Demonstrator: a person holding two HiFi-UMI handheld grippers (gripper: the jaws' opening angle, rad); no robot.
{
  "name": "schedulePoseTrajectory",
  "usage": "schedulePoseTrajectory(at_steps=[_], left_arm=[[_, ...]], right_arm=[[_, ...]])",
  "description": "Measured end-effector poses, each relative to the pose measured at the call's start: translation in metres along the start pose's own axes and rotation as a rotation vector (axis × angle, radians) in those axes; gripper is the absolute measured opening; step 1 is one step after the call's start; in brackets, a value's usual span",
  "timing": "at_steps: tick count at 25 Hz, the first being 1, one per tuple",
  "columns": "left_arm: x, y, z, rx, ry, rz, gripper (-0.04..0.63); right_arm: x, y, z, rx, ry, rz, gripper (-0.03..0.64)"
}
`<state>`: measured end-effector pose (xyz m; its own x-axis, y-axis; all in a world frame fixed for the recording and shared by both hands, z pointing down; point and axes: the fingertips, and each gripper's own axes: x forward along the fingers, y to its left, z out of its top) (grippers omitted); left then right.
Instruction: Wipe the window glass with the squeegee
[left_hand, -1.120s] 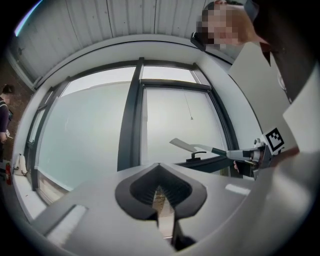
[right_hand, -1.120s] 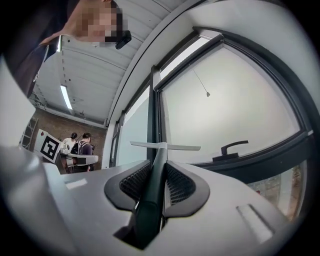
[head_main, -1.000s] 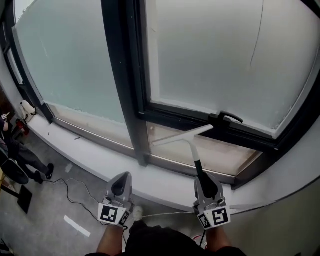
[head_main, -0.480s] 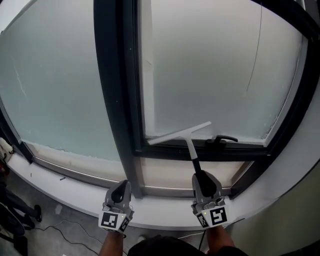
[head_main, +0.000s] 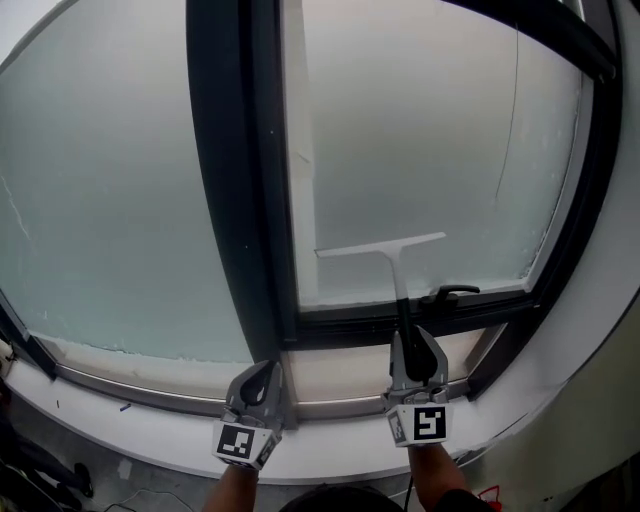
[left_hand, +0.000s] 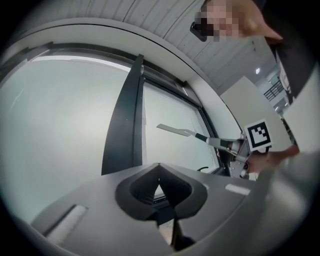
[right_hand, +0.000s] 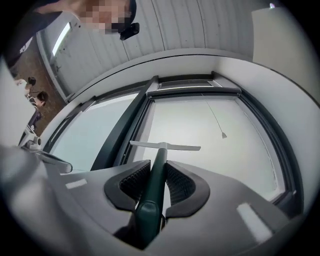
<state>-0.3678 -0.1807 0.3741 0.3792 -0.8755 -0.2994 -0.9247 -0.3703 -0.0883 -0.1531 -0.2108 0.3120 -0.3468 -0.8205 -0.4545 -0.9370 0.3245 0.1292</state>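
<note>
Squeegee (head_main: 398, 272): one item, a pale T-shaped blade on a dark handle. The blade lies roughly level, low on the right-hand window glass (head_main: 430, 140), toward 6 o'clock of that pane and just above the black window handle (head_main: 450, 293). It looks to be against the glass, but I cannot confirm contact from here.

Right gripper (head_main: 412, 348): at 5 o'clock in the head view. Its jaws are closed narrowly on the lower end of the squeegee's handle, a ribbed pad on either side, and the handle runs out toward 12 o'clock.

Left gripper (head_main: 262, 385): at 7 o'clock, in front of the dark mullion (head_main: 235, 170). Its jaws are drawn together with nothing between them; I hold it idle.

Left pane (head_main: 100, 190): at 9 o'clock, neither tool on it.

Step in hand, as I judge it: the blade is set at the pane for a stroke, with most of the glass lying toward 12 o'clock.

Next move calls for: even pressure, a level blade, a grip tight enough that the handle does not twist, and clearance from the window handle.
</note>
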Motion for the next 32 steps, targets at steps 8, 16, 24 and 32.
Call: schedulePoseTrajectory(at_steps=[8,16,24,32], left_arm=[[0.047,-0.021,0.018,-0.046,-0.071,-0.102,-0.002],[0.060,-0.023,0.027,0.006,-0.085,-0.128,-0.002],[0.054,-0.018,0.017,0.039,-0.058,-0.094,-0.002],[0.055,-0.011,0.017,0.027,-0.062,-0.096,-0.002]], right_arm=[[0.075,-0.015,0.054,-0.055,-0.138,-0.026,0.098],[0.144,-0.015,0.102,-0.058,-0.282,-0.054,0.098],[0.196,-0.009,0.137,-0.088,-0.368,-0.080,0.097],[0.232,-0.003,0.147,-0.141,-0.371,-0.140,0.097]])
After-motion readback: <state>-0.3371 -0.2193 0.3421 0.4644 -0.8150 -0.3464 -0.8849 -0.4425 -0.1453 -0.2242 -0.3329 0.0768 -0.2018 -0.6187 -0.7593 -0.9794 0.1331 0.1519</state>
